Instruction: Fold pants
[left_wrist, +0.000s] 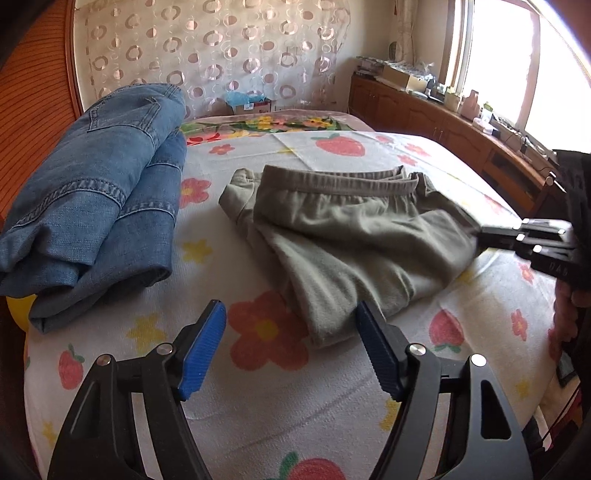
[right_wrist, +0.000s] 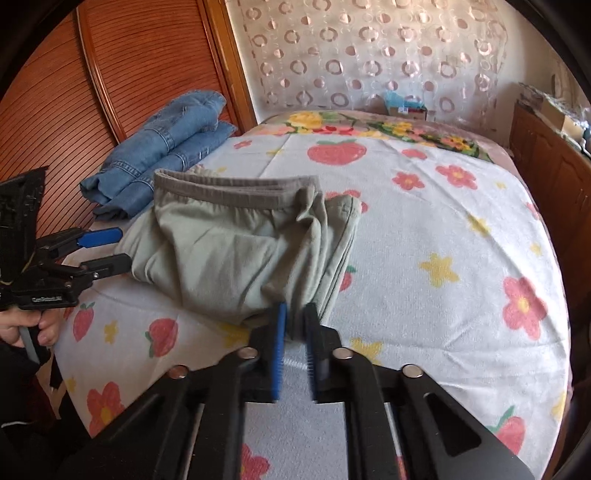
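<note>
The soft grey-green pants with a stretchy waistband (right_wrist: 236, 243) lay partly folded in the middle of the bed, on the white sheet printed with strawberries and flowers (right_wrist: 424, 229). The right gripper (right_wrist: 295, 325) had its blue pads pinched close on the near edge of the pants, and cloth showed between them, so it looked ready to lift or pull that edge for another fold. The left gripper (left_wrist: 291, 325) had its jaws spread wide and held nothing; it hung just over the sheet beside the near end of the pants, which seemed a good spot to grab the other side. A folded pair of blue denim jeans (left_wrist: 99, 199) sat off to the side by the ribbed wooden wall (right_wrist: 74, 110), most likely put there because they were already done. Far back, a small cardboard box (left_wrist: 251, 105) held something blue and crinkly, too small to tell what
</note>
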